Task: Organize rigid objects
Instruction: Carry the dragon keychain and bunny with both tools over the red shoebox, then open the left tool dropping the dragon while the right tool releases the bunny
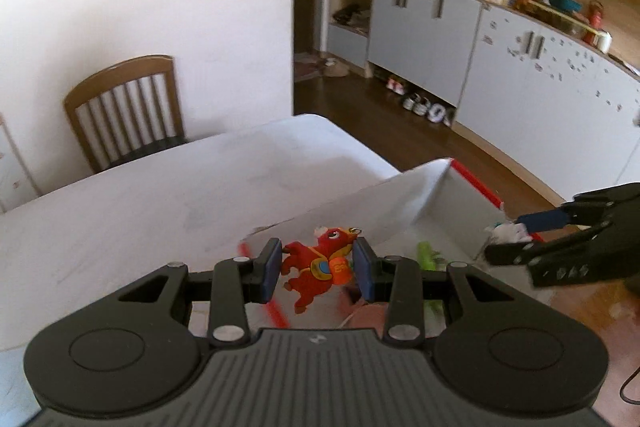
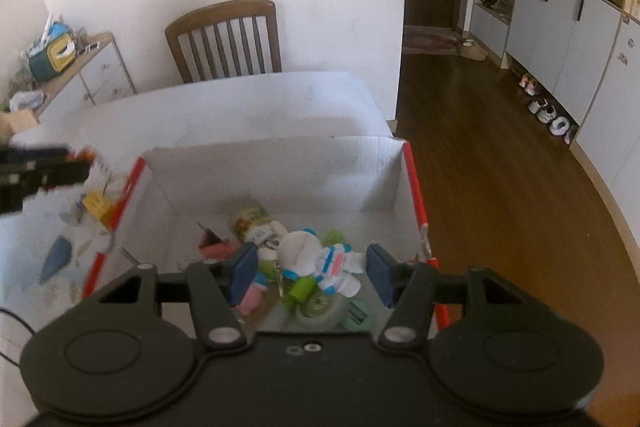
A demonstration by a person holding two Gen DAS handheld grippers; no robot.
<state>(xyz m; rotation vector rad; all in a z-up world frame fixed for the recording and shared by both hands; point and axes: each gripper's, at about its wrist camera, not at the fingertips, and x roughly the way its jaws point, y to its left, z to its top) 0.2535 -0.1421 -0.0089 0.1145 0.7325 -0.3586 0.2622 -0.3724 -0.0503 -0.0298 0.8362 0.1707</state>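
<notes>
Red dragon toy (image 1: 318,269) pinched in the left gripper (image 1: 316,269), carried over the white box (image 2: 276,163) for dropping in.
Right gripper (image 2: 310,273) holds the astronaut figure (image 2: 320,261) above the box's pile, near its right wall.

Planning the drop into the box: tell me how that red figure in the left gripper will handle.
The red figure, clamped between the left gripper pads, keeps its shape, so it is probably stiff or firm rubber. It looks light for its size. Its thin legs and small ring could snag; with its flat form it is unlikely to roll.
</notes>
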